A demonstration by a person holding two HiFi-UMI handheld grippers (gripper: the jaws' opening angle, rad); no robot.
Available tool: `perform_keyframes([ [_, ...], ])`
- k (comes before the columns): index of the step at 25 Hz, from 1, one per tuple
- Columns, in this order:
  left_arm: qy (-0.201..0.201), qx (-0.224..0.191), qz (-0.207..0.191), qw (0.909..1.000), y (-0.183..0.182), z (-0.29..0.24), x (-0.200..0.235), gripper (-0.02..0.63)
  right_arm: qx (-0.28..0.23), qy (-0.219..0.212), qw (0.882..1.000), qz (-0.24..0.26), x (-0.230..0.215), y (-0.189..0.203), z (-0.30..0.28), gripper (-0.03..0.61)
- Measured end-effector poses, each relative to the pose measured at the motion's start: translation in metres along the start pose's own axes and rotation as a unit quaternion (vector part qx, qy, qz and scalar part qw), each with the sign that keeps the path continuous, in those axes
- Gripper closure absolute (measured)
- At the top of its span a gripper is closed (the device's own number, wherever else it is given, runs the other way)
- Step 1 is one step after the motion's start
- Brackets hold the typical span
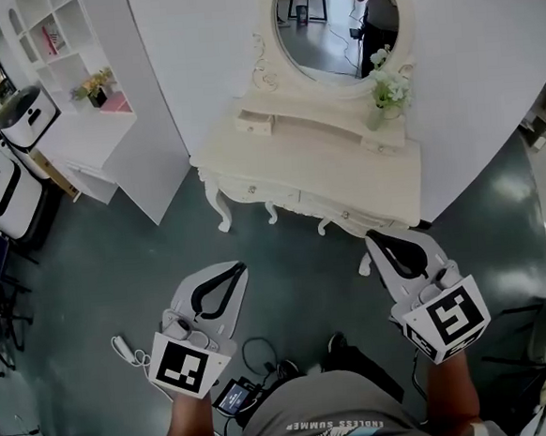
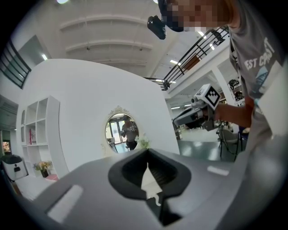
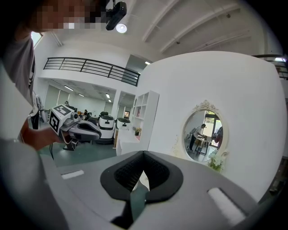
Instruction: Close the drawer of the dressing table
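Clearly, the small drawer (image 1: 254, 123) stands pulled out on the left side of the dressing table (image 1: 345, 174), well ahead. The left hand-held gripper (image 1: 236, 267) and the right hand-held gripper (image 1: 372, 237) are both closed and empty. The left one seems more in line with it.

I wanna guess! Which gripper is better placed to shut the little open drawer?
Probably left: the small cream drawer juts out at the left end of the carved cream dressing table, nearer the left gripper; the right gripper faces its right end.

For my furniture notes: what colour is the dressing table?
The dressing table is cream white all over; the head view shows it best.
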State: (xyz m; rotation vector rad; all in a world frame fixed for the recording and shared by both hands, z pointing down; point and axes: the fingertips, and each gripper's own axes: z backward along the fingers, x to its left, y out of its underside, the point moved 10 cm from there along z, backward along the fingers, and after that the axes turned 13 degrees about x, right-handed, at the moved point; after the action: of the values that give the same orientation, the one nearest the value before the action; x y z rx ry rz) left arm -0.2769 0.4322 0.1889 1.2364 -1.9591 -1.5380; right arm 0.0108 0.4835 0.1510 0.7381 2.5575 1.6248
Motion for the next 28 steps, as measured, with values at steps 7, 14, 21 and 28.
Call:
perform_keyframes([
  [7, -0.017, 0.014, 0.006, 0.9997, 0.000, -0.035, 0.014, 0.612, -0.009, -0.011, 1.000, 0.009, -0.042, -0.002, -0.037, 0.578],
  [14, -0.062, 0.038, 0.021, 0.9971, -0.019, -0.092, 0.035, 0.612, -0.021, -0.059, 0.998, 0.014, -0.108, -0.007, -0.101, 0.578],
  [21, -0.102, 0.054, 0.033, 0.9928, -0.038, -0.146, 0.048, 0.612, -0.031, -0.103, 0.994, 0.029, -0.167, -0.014, -0.153, 0.578],
  [28, -0.132, 0.070, 0.034, 0.9881, -0.059, -0.192, 0.053, 0.612, -0.044, -0.132, 0.990, 0.034, -0.219, -0.013, -0.185, 0.578],
])
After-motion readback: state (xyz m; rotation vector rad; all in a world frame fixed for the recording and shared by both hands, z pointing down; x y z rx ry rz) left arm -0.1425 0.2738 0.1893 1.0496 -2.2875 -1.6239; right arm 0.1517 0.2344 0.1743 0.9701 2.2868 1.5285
